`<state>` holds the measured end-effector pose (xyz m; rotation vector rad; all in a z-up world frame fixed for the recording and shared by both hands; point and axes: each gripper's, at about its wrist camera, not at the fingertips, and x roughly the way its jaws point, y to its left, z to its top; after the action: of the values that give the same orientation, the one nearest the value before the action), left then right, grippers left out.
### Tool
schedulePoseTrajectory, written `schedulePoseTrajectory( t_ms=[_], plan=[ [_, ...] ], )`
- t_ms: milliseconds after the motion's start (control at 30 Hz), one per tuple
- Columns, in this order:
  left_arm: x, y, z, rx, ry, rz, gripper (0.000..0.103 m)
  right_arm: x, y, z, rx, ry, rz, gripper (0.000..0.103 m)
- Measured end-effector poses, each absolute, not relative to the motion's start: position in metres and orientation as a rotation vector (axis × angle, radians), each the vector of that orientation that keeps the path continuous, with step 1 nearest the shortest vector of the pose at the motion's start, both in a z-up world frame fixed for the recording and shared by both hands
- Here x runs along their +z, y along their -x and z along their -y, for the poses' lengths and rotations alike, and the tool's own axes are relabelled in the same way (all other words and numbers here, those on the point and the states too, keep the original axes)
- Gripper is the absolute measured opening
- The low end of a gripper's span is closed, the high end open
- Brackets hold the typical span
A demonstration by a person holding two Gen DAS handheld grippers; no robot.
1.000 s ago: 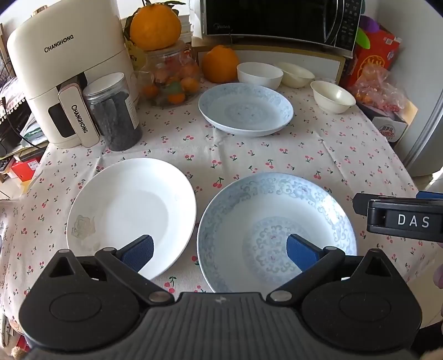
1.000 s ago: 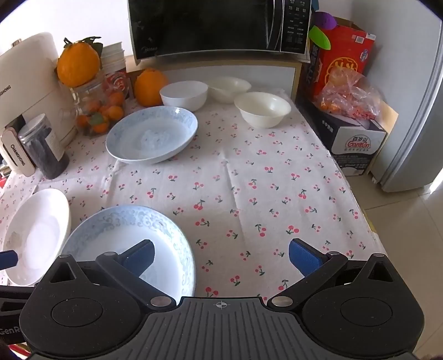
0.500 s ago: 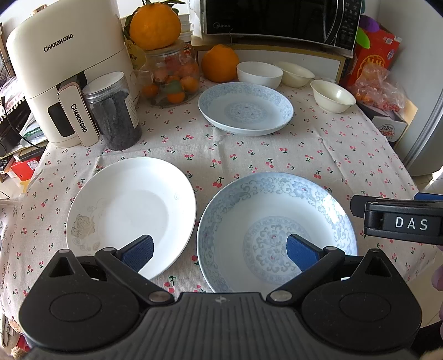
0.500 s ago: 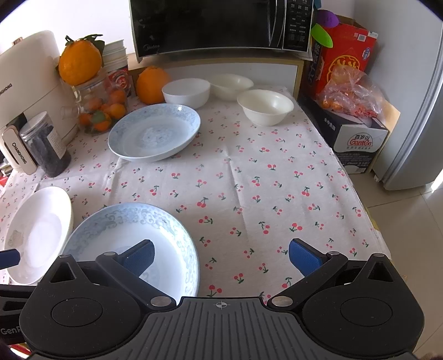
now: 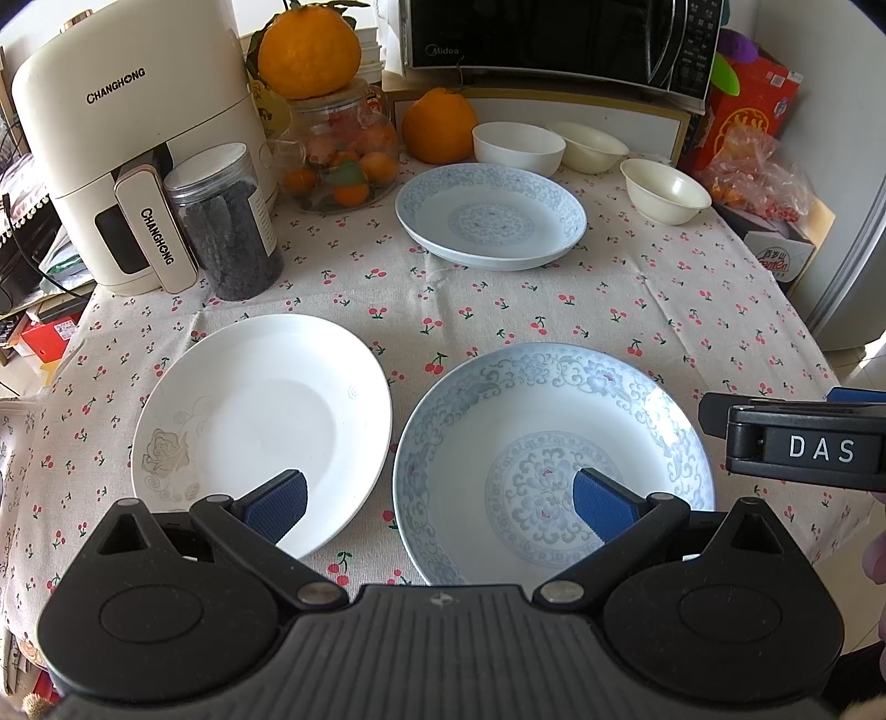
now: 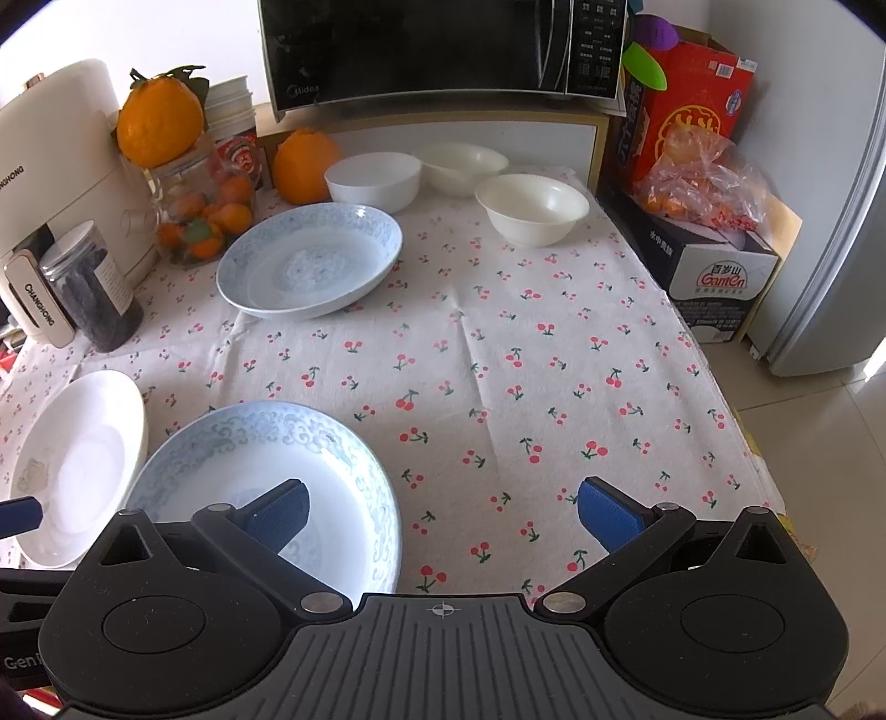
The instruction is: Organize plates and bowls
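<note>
A plain white plate (image 5: pixel 260 421) with a rose print lies front left on the cherry-print cloth, beside a blue-patterned plate (image 5: pixel 554 459). A second blue-patterned plate (image 5: pixel 490 216) sits further back. Three white bowls stand at the rear: one round (image 5: pixel 518 147), one behind it (image 5: pixel 590 147), one to the right (image 5: pixel 664 191). My left gripper (image 5: pixel 440 501) hovers open above the gap between the two near plates, holding nothing. My right gripper (image 6: pixel 443 512) is open over the near blue plate's (image 6: pixel 266 459) right rim and bare cloth, holding nothing.
An air fryer (image 5: pixel 133 160), a dark-filled jar (image 5: pixel 227 221) and a glass jar of oranges (image 5: pixel 340 160) crowd the back left. A microwave (image 5: pixel 559 39) stands at the rear. Boxes and a bag (image 6: pixel 703 183) sit off the table's right edge beside a fridge (image 6: pixel 830 221).
The right gripper has drifted slightly forward and right, so the rear bowls look a little nearer. The left view is almost unchanged. Both grippers stay open.
</note>
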<state>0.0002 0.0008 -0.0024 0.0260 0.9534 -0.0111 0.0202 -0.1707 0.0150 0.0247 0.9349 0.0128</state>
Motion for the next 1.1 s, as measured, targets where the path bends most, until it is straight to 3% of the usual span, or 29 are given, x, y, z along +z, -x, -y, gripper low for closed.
schedulePoseTrajectory(
  t_ms=[1100],
  plan=[
    [-0.0026,-0.0002,-0.0005,-0.010,-0.027,-0.954,0.103,0.0123,-0.0199,0.1700,0.011,-0.027,-0.945,0.103]
  ],
)
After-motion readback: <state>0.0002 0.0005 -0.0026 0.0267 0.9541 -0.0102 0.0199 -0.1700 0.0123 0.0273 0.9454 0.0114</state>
